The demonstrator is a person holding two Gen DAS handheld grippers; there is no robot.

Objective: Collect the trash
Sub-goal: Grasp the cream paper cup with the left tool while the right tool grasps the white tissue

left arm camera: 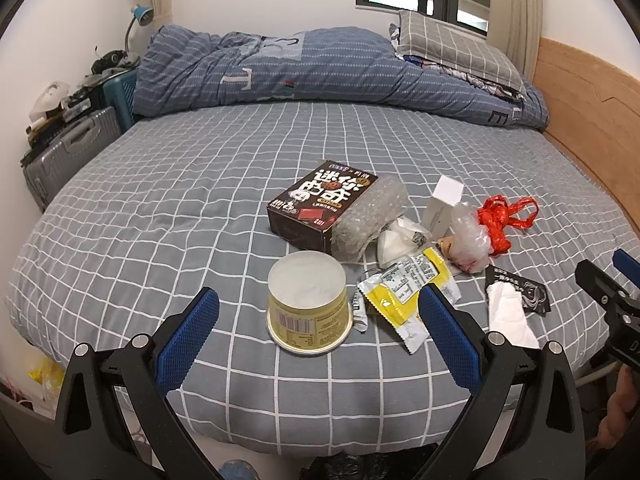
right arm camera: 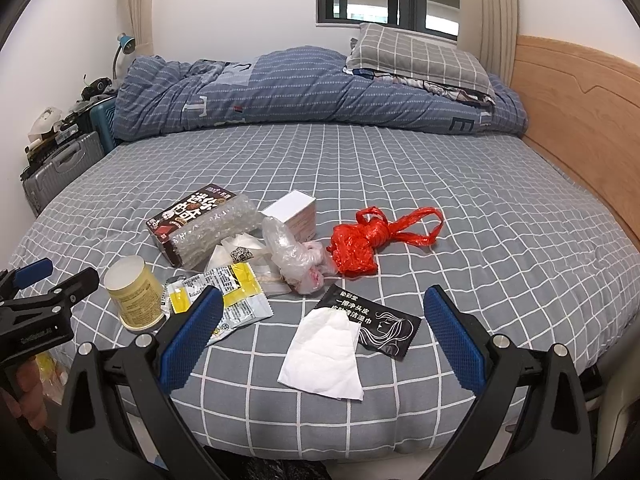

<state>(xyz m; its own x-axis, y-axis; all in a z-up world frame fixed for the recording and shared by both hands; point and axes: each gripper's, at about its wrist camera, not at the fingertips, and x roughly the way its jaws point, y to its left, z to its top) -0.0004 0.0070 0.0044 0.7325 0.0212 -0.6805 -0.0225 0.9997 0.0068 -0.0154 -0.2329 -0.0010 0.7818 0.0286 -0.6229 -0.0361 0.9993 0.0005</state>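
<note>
Trash lies on the grey checked bed sheet. An upside-down yellow cup stands just ahead of my open, empty left gripper. A yellow wrapper, a dark box, bubble wrap, a white box, a clear bag and a red bag lie beyond. My right gripper is open and empty over a white tissue and a black sachet. The cup and red bag show there too.
A rolled blue quilt and a grey pillow lie at the far side. A wooden headboard stands at the right. Grey and teal suitcases stand left of the bed. A dark bag lies below the bed's near edge.
</note>
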